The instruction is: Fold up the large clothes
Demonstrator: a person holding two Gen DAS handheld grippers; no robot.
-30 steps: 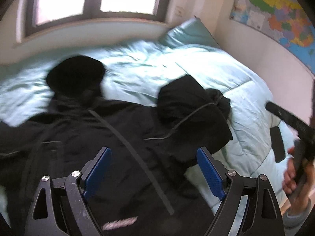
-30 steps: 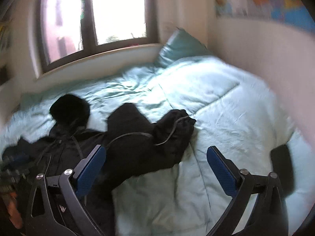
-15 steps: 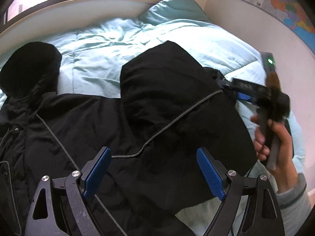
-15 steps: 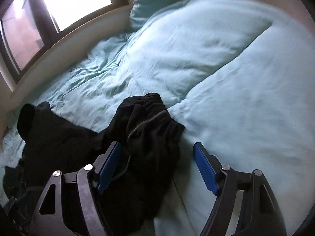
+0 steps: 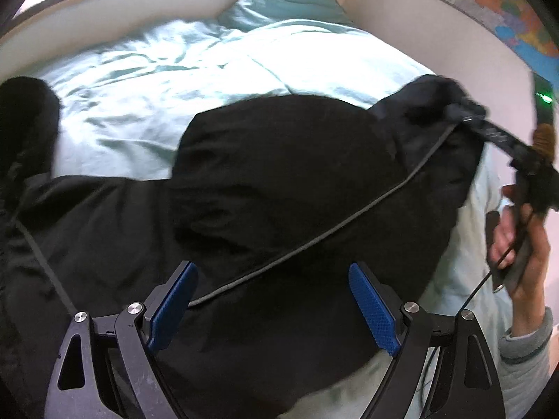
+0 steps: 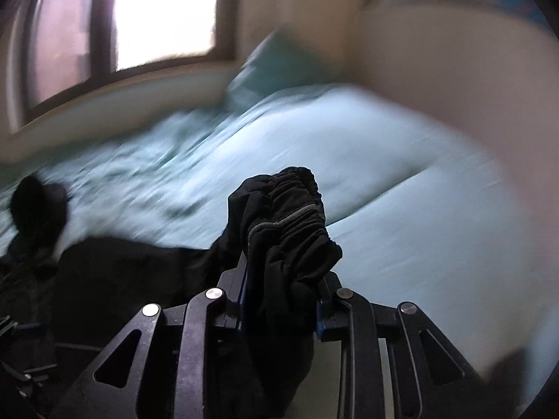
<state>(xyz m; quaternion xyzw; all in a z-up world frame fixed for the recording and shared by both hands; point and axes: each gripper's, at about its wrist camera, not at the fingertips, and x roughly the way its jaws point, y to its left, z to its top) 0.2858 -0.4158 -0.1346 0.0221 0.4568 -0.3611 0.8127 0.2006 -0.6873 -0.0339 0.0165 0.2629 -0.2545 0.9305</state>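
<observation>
So our right claw is now clamped on the gathered elastic cuff of the big black padded jacket. Half a second back those blue pads were apart and just straddling the sleeve end as it lay on the bed; now they're pinched together with the bunched cuff sticking up out between them. The right wrist view is smeared with motion blur, so we reckon the sleeve is getting lifted or swung right now.

The left wrist view backs that up: the sleeve end hangs off the right claw up near the right edge, with the grey piping line running along the sleeve from there. A second ago that sleeve was slumped in a loose heap.

Our left claw is spread wide, holding nothing, hovering over the jacket body.

Further out, the jacket lies across the pale teal quilted duvet on the bed, hood off to the left, teal pillow up by the window ledge.

For the fold, that means the grab is done. Next up is probably carrying the sleeve across the torso. Puffy fabric, so it might spring back.
</observation>
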